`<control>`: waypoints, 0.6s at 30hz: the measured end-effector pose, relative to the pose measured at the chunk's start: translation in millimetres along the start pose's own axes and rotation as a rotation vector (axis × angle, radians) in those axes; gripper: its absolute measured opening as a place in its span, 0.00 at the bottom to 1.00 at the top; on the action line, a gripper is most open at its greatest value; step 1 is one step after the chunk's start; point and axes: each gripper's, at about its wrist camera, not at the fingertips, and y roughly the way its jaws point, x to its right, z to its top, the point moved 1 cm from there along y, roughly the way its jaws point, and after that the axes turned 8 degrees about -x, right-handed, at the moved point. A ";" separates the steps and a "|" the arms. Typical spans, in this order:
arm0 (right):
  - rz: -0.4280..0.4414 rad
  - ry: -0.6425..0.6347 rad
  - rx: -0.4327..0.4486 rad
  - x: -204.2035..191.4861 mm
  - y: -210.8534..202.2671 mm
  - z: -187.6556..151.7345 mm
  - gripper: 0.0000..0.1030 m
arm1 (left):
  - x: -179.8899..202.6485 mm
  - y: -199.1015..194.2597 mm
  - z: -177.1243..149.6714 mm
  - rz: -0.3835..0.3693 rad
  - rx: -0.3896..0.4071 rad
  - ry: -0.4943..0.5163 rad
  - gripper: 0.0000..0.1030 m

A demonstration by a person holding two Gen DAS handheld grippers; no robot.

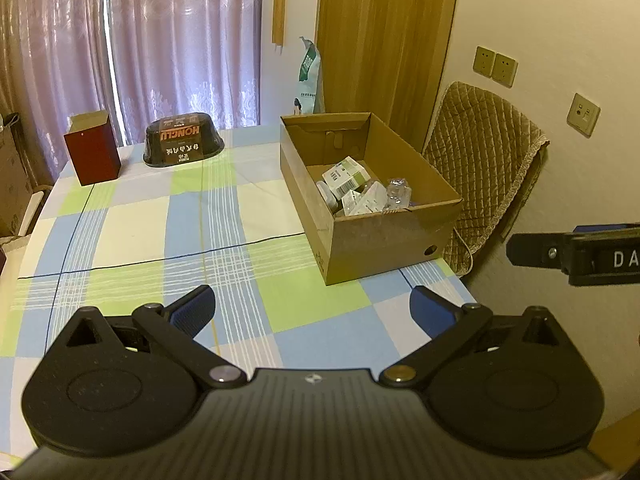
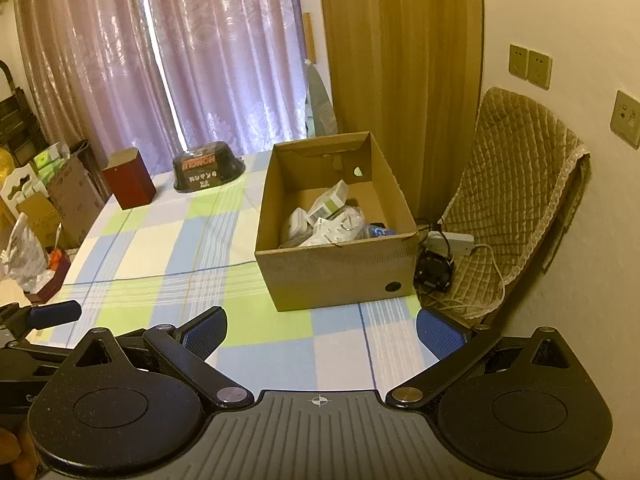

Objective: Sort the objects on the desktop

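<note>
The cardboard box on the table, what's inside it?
The cardboard box holds a pile of small white packages, one with a barcode label, and crinkly clear plastic. Whatever lies under the pile is covered.

Quilted chair [image 1: 480, 168], pink curtains [image 1: 160, 40]

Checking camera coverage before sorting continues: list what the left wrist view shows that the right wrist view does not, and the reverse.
Only the left wrist view: the right gripper entering from the side.
Only the right wrist view: the power strip on the chair behind the box, and floor clutter with cartons.
Both: the cardboard box holding small packages, the red box, the black bowl, and the checked tablecloth.
</note>
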 end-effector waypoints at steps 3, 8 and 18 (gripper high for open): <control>0.002 -0.007 -0.003 -1.7 -0.5 -0.1 1.00 | 0.9 1.5 0.0 0.002 -0.004 -0.004 0.99; 0.008 -0.021 -0.010 -5.3 -0.9 -0.4 1.00 | 3.8 1.9 -0.3 0.013 -0.003 0.005 0.99; 0.015 -0.026 -0.008 -7.1 -5.3 -3.0 1.00 | 6.9 0.3 -1.5 0.013 -0.001 0.012 0.99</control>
